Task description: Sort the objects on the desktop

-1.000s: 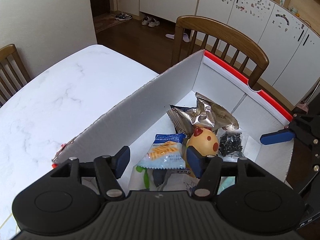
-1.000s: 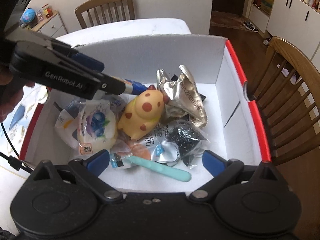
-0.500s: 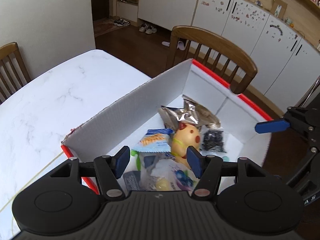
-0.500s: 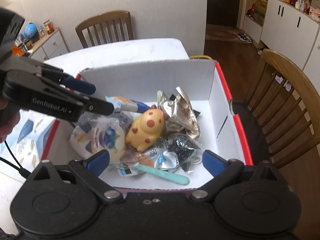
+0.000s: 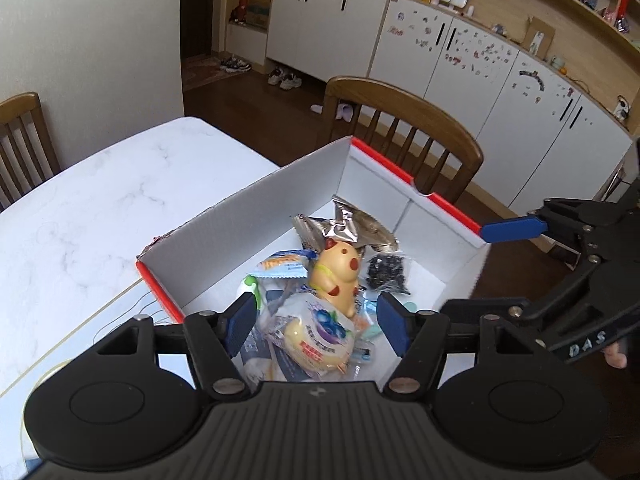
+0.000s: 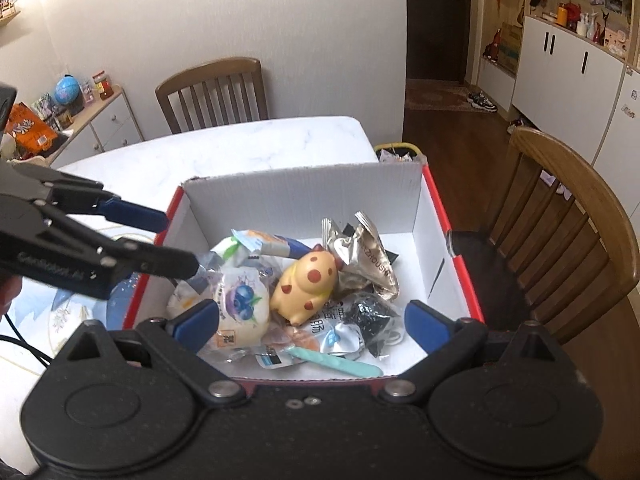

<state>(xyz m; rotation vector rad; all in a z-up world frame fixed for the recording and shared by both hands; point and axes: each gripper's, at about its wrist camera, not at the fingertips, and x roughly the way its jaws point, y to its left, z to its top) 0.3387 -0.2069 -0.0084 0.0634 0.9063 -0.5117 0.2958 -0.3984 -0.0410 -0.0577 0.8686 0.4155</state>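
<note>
Left tongs (image 5: 316, 322) apart, empty, held above the near end of the box (image 5: 256, 216); right tongs (image 6: 312, 326) likewise apart and empty, over the opposite rim. Directly below the left tongs: blueberry bun packet (image 5: 316, 338); just beyond it the yellow spotted toy (image 5: 336, 274), then silver foil bag (image 5: 344, 228) and black packet (image 5: 386, 274). Teal stick (image 6: 336, 362) lies under the right tongs. Box sits on the table (image 5: 100, 204). Judgement: sorted items all appear boxed; withdraw straight up, keeping both tongs off the cardboard walls.

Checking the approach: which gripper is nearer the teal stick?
Right. The right gripper hovers directly over the teal stick by one wall of the box; the left gripper hangs over the adjoining wall, farther off.
</note>
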